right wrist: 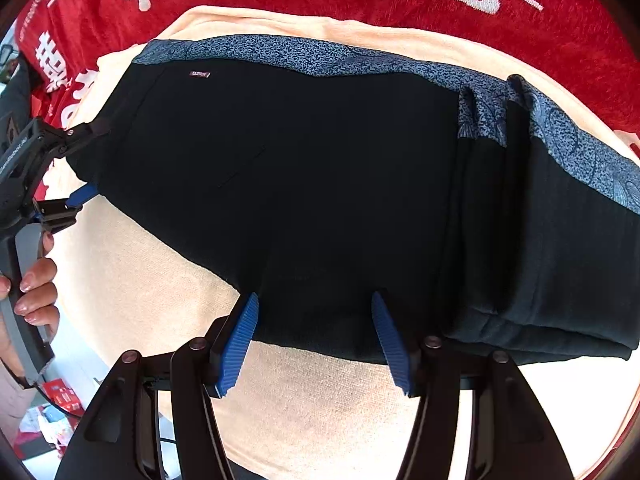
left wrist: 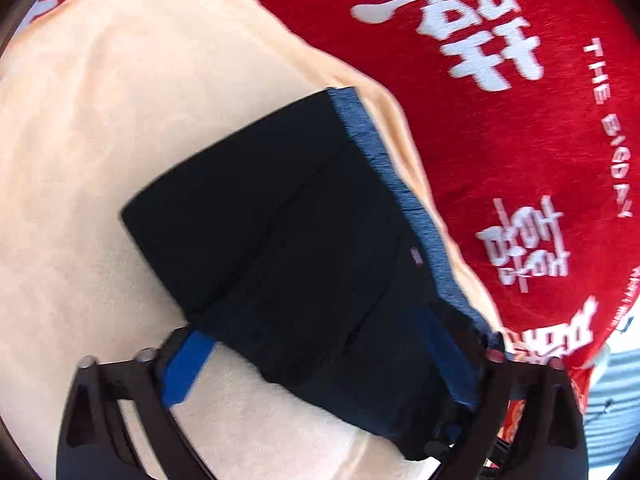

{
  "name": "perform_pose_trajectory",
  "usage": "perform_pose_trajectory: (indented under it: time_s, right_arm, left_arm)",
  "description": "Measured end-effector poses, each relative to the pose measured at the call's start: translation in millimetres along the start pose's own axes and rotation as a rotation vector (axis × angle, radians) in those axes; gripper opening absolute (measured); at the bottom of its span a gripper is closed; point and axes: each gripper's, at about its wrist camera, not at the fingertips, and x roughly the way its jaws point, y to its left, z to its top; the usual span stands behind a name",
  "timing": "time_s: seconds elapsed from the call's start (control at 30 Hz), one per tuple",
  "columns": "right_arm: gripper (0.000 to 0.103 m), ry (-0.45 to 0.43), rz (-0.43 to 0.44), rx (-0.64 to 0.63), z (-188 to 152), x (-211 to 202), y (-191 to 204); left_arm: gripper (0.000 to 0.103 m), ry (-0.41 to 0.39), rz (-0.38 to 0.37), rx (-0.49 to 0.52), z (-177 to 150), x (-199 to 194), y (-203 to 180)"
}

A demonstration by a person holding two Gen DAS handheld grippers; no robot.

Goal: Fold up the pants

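Black pants (right wrist: 320, 184) with a blue patterned waistband (right wrist: 304, 54) lie folded on a peach towel (right wrist: 312, 412); a thicker stack of folded legs lies at the right (right wrist: 560, 272). My right gripper (right wrist: 314, 296) points down at the pants' near edge, its blue pads (right wrist: 240, 344) apart, with flat cloth between the tips. My left gripper (left wrist: 312, 324) stands wide open around the pants' (left wrist: 288, 232) end. One blue pad (left wrist: 186, 368) shows beside the cloth; the other is partly shaded. In the right wrist view the left gripper (right wrist: 98, 158) straddles the pants' left corner, held by a hand (right wrist: 36, 288).
The towel (left wrist: 100, 128) lies on a red blanket with white lettering (left wrist: 500, 128), which surrounds it at the back and sides. Beyond the blanket's edge at the lower left, small boxes and clutter (right wrist: 56, 400) lie on a floor. Light striped fabric (left wrist: 616, 400) shows at the right.
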Motion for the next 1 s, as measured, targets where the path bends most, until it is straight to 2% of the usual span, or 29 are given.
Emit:
perform_pose_trajectory:
  time_s: [0.13,0.23,0.37,0.57,0.6,0.63,0.77,0.8,0.87,0.93,0.97,1.0]
  right_arm:
    - [0.066,-0.001,-0.009,-0.024,1,2,5]
    - [0.066,-0.006,-0.012,-0.034,0,2,9]
    - [0.066,-0.006,-0.008,-0.029,-2,2,9]
    - [0.066,-0.015,0.0,-0.024,-3,2,6]
    - [0.066,-0.019,0.003,-0.024,-3,2,6]
    - [0.066,-0.022,0.005,-0.025,-4,0,5]
    - [0.066,-0.018,0.012,-0.029,-3,-5,4]
    - [0.066,-0.017,0.016,-0.028,-1,-7,4]
    - [0.066,-0.032,0.024,-0.03,5,-16,5]
    - [0.066,-0.057,0.039,-0.041,12,-27,9]
    - [0.066,-0.069,0.045,-0.048,16,-33,11]
    - [0.066,-0.081,0.052,-0.053,22,-38,13]
  left_arm:
    - [0.101,0.004,-0.005,0.049,-2,4,-3]
    - [0.101,-0.008,-0.039,0.02,0,3,2]
    - [0.101,-0.032,-0.118,-0.075,3,-3,13]
    - [0.101,-0.037,-0.348,-0.194,5,5,20]
    - [0.101,-0.038,-0.348,-0.19,6,6,18]
    - [0.101,-0.034,-0.319,-0.176,7,9,13]
    - [0.101,-0.009,-0.102,-0.101,10,19,-12]
    - [0.096,-0.016,-0.053,-0.086,11,18,-18]
    - [0.081,-0.023,0.07,-0.053,9,19,-29]
    - [0.051,-0.032,0.149,-0.039,8,19,-33]
    - [0.044,-0.033,0.187,-0.02,7,18,-33]
    - [0.04,-0.03,0.188,-0.002,7,16,-33]
